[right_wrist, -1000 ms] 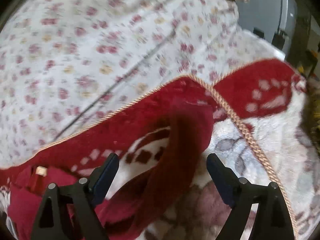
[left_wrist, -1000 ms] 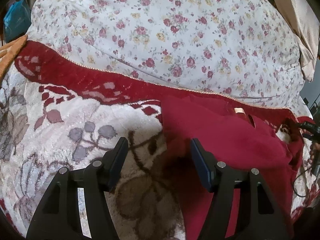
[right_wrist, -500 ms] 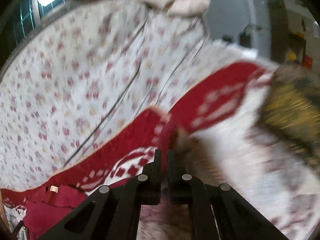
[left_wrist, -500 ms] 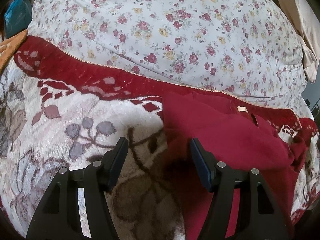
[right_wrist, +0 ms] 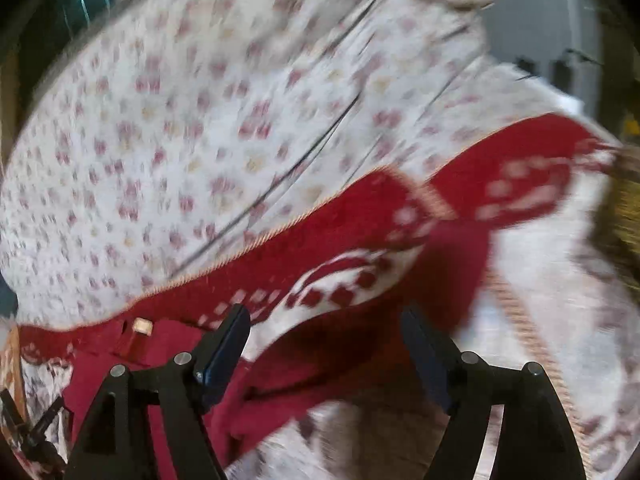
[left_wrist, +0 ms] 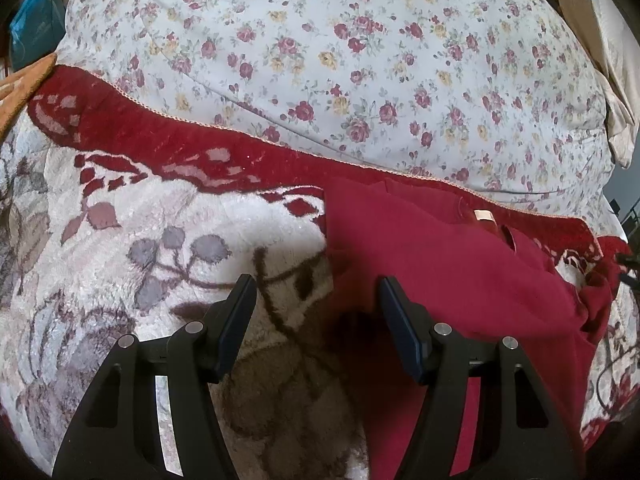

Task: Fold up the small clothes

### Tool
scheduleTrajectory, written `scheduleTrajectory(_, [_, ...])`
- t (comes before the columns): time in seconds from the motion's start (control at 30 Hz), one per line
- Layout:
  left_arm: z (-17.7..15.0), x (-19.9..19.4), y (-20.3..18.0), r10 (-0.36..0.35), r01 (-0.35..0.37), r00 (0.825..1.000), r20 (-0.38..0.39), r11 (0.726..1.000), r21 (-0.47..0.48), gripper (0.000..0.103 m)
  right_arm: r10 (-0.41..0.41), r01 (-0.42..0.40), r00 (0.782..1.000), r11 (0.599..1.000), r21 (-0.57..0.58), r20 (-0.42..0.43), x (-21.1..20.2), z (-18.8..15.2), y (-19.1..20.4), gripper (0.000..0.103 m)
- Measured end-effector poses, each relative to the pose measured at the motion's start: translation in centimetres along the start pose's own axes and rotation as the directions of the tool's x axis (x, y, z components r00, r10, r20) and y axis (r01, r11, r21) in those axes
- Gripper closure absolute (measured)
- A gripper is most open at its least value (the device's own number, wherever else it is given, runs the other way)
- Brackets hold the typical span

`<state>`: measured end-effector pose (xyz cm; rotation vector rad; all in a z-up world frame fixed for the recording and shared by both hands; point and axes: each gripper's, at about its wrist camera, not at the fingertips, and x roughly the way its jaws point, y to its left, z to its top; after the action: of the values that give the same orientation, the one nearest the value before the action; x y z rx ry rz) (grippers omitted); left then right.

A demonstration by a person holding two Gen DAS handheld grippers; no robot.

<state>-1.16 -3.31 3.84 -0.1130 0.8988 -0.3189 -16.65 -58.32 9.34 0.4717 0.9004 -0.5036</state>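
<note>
Floral sheet (left_wrist: 360,60) covers the bed out past both tools, with a plush red-and-cream blanket (left_wrist: 140,240) spread right under them. The dark red garment (left_wrist: 440,272) lies on the blanket, just ahead and right of the left tool (left_wrist: 316,312), which is wide open, gripping nothing. Right tool (right_wrist: 324,344) is opening over a blurry sleeve, pads off it.

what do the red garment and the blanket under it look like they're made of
Red garment: looks like soft matte knit or fleece, no sheen, limp rounded folds, though the weave is too fine to tell. Blanket: seems plush, fuzzy synthetic pile with a slight glisten on the pale parts, a woven-in leaf pattern, and a corded trim edge.
</note>
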Motion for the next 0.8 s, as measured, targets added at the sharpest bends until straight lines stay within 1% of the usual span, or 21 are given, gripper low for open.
scheduleTrajectory(0.07, [0.2, 0.1, 0.0, -0.001, 0.001, 1.000, 0.001, 1.000, 0.003, 0.039, -0.023, 0.028, 0.994, 0.999, 0.046, -0.109, 4.0, 0.4, 0.5, 0.028])
scheduleTrajectory(0.13, [0.3, 0.2, 0.1, -0.002, 0.002, 1.000, -0.001, 1.000, 0.004, 0.039, -0.060, 0.078, 0.978, 0.993, 0.085, -0.198, 7.2, 0.1, 0.2, 0.028])
scheduleTrajectory(0.17, [0.4, 0.3, 0.1, -0.004, 0.004, 1.000, -0.004, 1.000, 0.002, 0.039, -0.077, 0.101, 0.970, 0.991, 0.092, -0.230, 8.3, -0.4, -0.2, 0.029])
scheduleTrajectory(0.2, [0.4, 0.3, 0.2, -0.005, 0.005, 1.000, -0.005, 1.000, 0.001, 0.039, -0.081, 0.103, 0.970, 0.991, 0.087, -0.229, 8.6, -1.0, -0.4, 0.032])
scheduleTrajectory(0.23, [0.5, 0.3, 0.2, -0.005, 0.005, 1.000, -0.003, 1.000, 0.001, 0.039, -0.097, 0.109, 0.976, 0.993, 0.050, -0.193, 8.1, -1.3, -0.3, 0.042])
scheduleTrajectory(0.27, [0.5, 0.3, 0.2, -0.003, 0.003, 1.000, -0.001, 1.000, 0.004, 0.039, -0.100, 0.103, 0.980, 0.995, 0.012, -0.169, 7.5, -1.6, -0.1, 0.066])
scheduleTrajectory(0.3, [0.5, 0.3, 0.1, -0.001, 0.001, 1.000, 0.000, 1.000, 0.005, 0.039, -0.082, 0.083, 0.984, 0.997, -0.002, -0.158, 6.8, -1.9, -0.3, 0.075])
scheduleTrajectory(0.37, [0.5, 0.3, 0.0, 0.003, -0.003, 1.000, 0.001, 1.000, 0.009, 0.039, -0.033, 0.034, 0.993, 0.999, 0.011, -0.112, 5.0, -2.3, -1.0, 0.088])
scheduleTrajectory(0.43, [0.4, 0.2, -0.1, 0.007, -0.007, 1.000, 0.003, 1.000, 0.013, 0.039, 0.024, -0.022, 0.999, 0.999, 0.030, -0.042, 2.6, -2.2, -1.4, 0.090])
scheduleTrajectory(0.47, [0.3, 0.1, -0.2, 0.009, -0.009, 1.000, 0.006, 1.000, 0.012, 0.039, 0.073, -0.073, 0.997, 0.997, 0.040, 0.006, 0.9, -2.0, -1.4, 0.090])
scheduleTrajectory(0.5, [0.3, 0.0, -0.1, 0.010, -0.010, 1.000, 0.008, 1.000, 0.011, 0.039, 0.104, -0.105, 0.994, 0.994, 0.041, 0.033, -0.3, -1.8, -1.3, 0.090])
scheduleTrajectory(0.53, [0.3, 0.0, 0.0, 0.011, -0.011, 1.000, 0.009, 1.000, 0.008, 0.039, 0.154, -0.156, 0.985, 0.987, 0.027, 0.076, -2.3, -1.5, -0.6, 0.090])
scheduleTrajectory(0.57, [0.3, 0.0, 0.0, 0.010, -0.010, 1.000, 0.009, 1.000, 0.004, 0.039, 0.188, -0.190, 0.977, 0.982, 0.004, 0.103, -3.7, -1.3, 0.4, 0.090])
scheduleTrajectory(0.63, [0.3, -0.1, 0.1, 0.009, -0.009, 1.000, 0.011, 1.000, -0.005, 0.039, 0.245, -0.237, 0.958, 0.969, -0.069, 0.149, -6.1, -0.8, 3.0, 0.090])
scheduleTrajectory(0.67, [0.3, -0.1, 0.2, 0.010, -0.010, 1.000, 0.016, 1.000, -0.009, 0.039, 0.289, -0.271, 0.942, 0.955, -0.124, 0.169, -7.5, -0.7, 5.0, 0.090])
scheduleTrajectory(0.73, [0.4, -0.4, 0.5, 0.020, -0.020, 0.999, 0.034, 1.000, -0.019, 0.039, 0.392, -0.349, 0.904, 0.907, -0.237, 0.171, -9.6, -1.3, 9.4, 0.090])
scheduleTrajectory(0.77, [0.5, -0.6, 0.7, 0.027, -0.025, 0.999, 0.044, 0.999, -0.032, 0.039, 0.442, -0.382, 0.884, 0.872, -0.305, 0.154, -10.2, -1.7, 11.8, 0.090])
scheduleTrajectory(0.8, [0.5, -0.7, 1.0, 0.028, -0.026, 0.998, 0.049, 0.999, -0.043, 0.039, 0.486, -0.410, 0.865, 0.826, -0.386, 0.121, -10.5, -2.9, 14.6, 0.090])
